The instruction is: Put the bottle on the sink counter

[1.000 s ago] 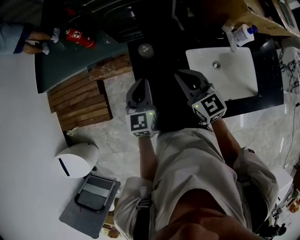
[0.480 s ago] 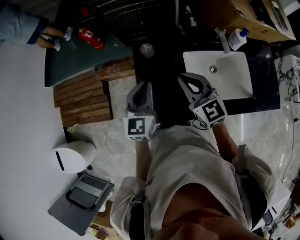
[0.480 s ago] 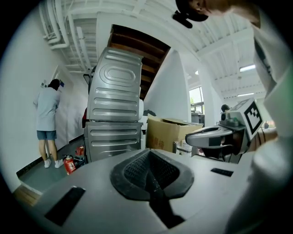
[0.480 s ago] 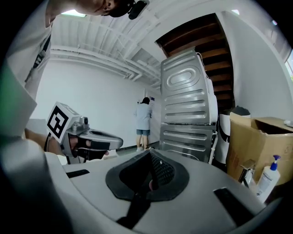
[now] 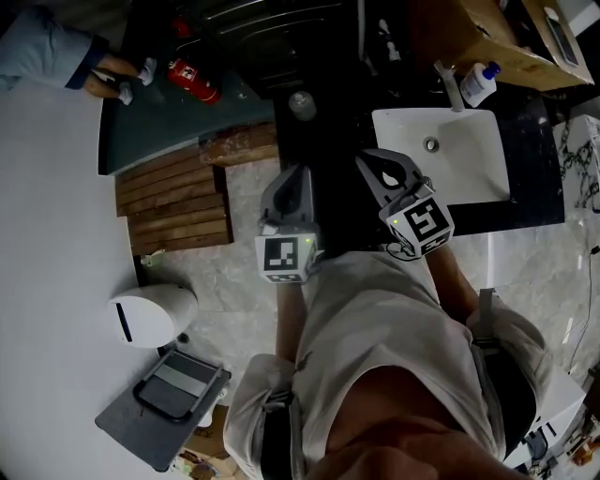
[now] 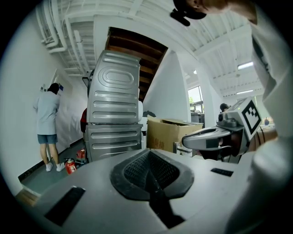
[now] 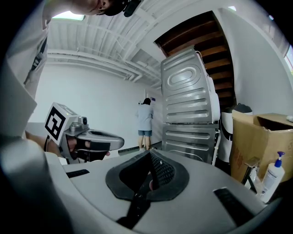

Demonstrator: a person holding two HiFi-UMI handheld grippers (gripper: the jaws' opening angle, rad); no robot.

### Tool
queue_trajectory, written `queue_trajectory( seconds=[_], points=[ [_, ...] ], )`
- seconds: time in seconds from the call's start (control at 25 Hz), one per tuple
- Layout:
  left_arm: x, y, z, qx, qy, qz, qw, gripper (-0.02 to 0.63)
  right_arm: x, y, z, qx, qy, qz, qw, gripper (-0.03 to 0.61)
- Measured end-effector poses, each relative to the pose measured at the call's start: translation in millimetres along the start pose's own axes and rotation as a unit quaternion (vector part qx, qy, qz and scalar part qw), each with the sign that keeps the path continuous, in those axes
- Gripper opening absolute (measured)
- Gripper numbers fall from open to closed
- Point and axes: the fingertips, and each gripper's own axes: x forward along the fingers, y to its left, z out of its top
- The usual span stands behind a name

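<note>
Both grippers are held side by side in front of the person's torso, tips toward the top of the head view. The left gripper (image 5: 292, 178) has its fingers pressed together w/ nothing btwn them; in its own view the ribbed pads (image 6: 137, 170) meet on a closed seam. The right gripper (image 5: 379, 161) is the same: pads (image 7: 161, 171) closed against each other, empty.

The bottle (image 5: 478, 82), white w/ a blue pump top, stands upright on the dark counter (image 5: 539, 178) behind the white sink basin (image 5: 464, 173), just beside the faucet (image 5: 449, 82) and next to a cardboard box (image 5: 487, 28). It's well apart from both grippers; the right one is nearer. In the right gripper view it shows at the far right edge, below the box.

Elsewhere:
- A red fire extinguisher (image 5: 194, 80) lies on the grey-green floor, top left.
- A person (image 6: 47, 121) stands by the white wall near it.
- A tall ribbed metal appliance (image 6: 114, 109) is in front of the grippers.
- A wooden slat mat (image 5: 178, 202) and a white bin (image 5: 150, 317) are on the left.
</note>
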Motion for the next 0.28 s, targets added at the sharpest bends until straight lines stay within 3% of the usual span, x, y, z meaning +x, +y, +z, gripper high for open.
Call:
queue_trajectory(
  seconds=[0.28],
  points=[
    [1.8, 6.5, -6.2, -0.005, 0.007, 0.006, 0.9999, 0.000, 7.1, 2.1, -2.5, 0.002, 0.006, 0.003, 1.000, -0.005]
  ],
)
